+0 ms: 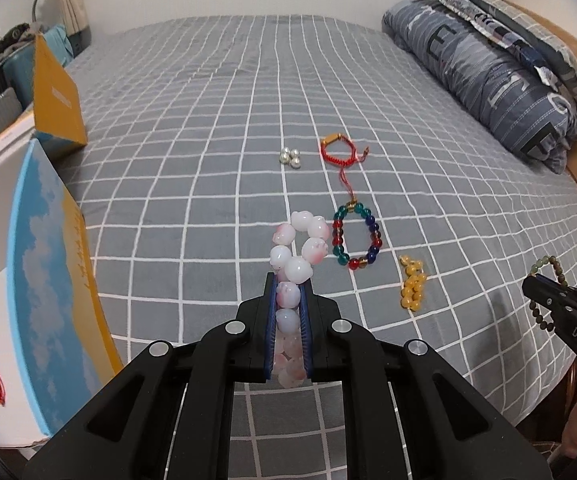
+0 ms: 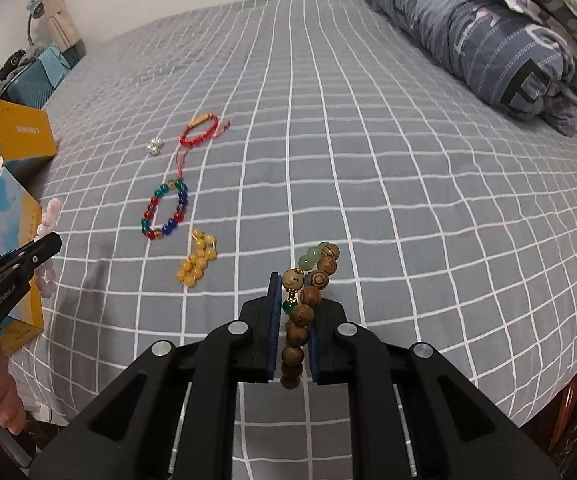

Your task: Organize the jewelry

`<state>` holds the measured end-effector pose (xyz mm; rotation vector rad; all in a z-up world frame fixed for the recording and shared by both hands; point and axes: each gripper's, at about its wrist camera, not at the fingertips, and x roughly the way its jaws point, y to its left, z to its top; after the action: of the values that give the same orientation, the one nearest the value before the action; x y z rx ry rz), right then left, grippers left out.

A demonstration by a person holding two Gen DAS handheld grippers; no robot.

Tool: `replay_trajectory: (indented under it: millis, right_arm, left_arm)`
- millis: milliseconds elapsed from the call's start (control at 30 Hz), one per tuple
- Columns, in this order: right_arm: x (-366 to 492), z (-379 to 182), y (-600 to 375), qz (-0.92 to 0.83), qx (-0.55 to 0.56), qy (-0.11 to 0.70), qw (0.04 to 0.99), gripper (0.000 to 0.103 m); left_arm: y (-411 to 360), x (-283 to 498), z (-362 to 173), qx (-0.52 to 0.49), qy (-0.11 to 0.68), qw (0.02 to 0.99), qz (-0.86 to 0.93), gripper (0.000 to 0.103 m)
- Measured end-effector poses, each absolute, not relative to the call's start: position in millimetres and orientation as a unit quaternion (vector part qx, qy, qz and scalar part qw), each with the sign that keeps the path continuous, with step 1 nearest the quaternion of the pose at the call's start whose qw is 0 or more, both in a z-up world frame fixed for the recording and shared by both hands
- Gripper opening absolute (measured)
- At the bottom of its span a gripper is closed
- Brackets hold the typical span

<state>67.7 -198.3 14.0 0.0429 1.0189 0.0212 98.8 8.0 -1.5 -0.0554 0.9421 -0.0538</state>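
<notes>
Already both tongs are carrying loads: the left tongs [image 1: 288, 300] are clamping a pink-and-white bead bracelet [image 1: 298, 248] lengthwise, the right tongs [image 2: 294, 300] a wooden bead bracelet [image 2: 308, 292]. The open box [image 1: 54, 280] is sitting just left of the left tongs, nearer that hand.

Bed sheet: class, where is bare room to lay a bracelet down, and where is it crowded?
Free: the wide sheet between the red cord bracelet and the rolled duvet, and the far end beyond the pearls. Crowded: the near left, where pearls, cord bracelet, glass bracelet and yellow beads cluster by the box.
</notes>
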Motion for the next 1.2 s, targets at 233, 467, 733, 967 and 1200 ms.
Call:
replay_trajectory:
  millis: [233,467,733,967,1200]
  right_arm:
    - [61.8,33.3,-198.2,0.001,0.022,0.441,0.897,0.01]
    - [54.1,49.9,-194.3,-0.009,0.017,0.389,0.921,0.01]
    - [52.9,58.4,-188.1,-0.016,0.005,0.36,0.933,0.01]
    - [55.0,61.8,-181.5,-0.013,0.005,0.357,0.934,0.01]
    - [57.9,69.1,-156.5,0.0,0.0,0.353,0.936,0.01]
  left_arm:
    - [8.5,90.1,15.1,-0.024,0.422,0.906,-0.023,0.01]
    - [4.4,78.1,33.9,-0.02,0.379,0.925,-0.032,0.01]
    - [7.2,72.3,45.5,-0.022,0.355,0.934,-0.032,0.01]
    - [16.5,67.2,51.8,-0.021,0.352,0.936,-0.02,0.01]
    - [37.0,57.1,62.5,-0.035,0.353,0.935,-0.01,0.01]
